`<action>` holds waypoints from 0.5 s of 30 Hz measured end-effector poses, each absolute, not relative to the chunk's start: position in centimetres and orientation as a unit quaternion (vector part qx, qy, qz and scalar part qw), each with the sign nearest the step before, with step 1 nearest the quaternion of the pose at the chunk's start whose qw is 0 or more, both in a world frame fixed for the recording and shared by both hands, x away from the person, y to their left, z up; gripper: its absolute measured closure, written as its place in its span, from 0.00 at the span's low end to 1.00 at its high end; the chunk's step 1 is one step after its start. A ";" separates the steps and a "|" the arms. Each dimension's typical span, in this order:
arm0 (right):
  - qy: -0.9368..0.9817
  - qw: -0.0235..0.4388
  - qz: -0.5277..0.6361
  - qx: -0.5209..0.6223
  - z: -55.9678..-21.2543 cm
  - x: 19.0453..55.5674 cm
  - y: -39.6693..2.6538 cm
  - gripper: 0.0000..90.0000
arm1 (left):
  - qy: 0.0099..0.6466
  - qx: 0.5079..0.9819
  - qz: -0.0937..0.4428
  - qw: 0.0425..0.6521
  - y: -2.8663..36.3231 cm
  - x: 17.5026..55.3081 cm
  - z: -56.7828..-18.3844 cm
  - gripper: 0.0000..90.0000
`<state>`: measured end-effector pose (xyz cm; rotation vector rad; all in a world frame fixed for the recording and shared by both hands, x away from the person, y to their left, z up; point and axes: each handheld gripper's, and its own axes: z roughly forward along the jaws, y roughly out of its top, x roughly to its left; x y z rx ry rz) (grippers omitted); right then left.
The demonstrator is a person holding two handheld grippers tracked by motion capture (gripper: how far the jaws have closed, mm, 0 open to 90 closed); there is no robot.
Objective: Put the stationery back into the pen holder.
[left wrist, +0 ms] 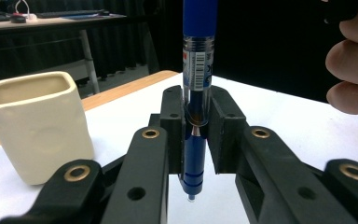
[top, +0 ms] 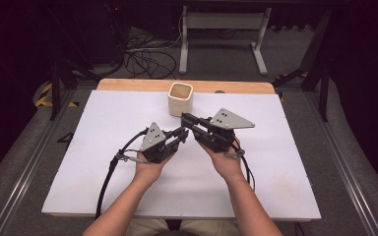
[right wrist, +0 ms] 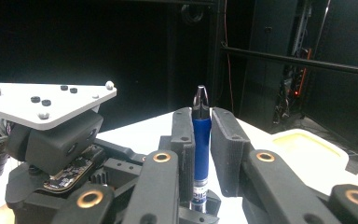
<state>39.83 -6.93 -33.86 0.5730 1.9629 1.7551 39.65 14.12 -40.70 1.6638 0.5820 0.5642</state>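
Your left gripper (left wrist: 193,123) clamped on blue pen (left wrist: 196,70); your right gripper (right wrist: 201,140) clamped on same pen; both above worktop (top: 103,162) centre; cream cup (top: 180,98) near far edge.

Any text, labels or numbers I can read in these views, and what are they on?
None can be read in full.
Pen: a white label with a barcode and a bit of red print, too small and blurred to read.
Same label at the pen's lower end in the right gripper view: blurred.
Cup: no print visible.
Grey plate: only screw heads.
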 end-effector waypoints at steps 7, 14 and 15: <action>0.708 0.219 0.636 0.215 -33.9 40.1 -7.4 0.82 | 0.251 0.716 0.248 0.602 14.1 39.7 -40.4 0.88; 0.712 0.223 0.628 0.220 -34.0 40.2 -7.7 0.74 | 0.251 0.715 0.255 0.601 14.4 39.9 -39.9 0.88; 0.713 0.223 0.627 0.220 -34.0 40.2 -7.8 0.73 | 0.251 0.714 0.254 0.602 14.4 39.9 -39.9 0.88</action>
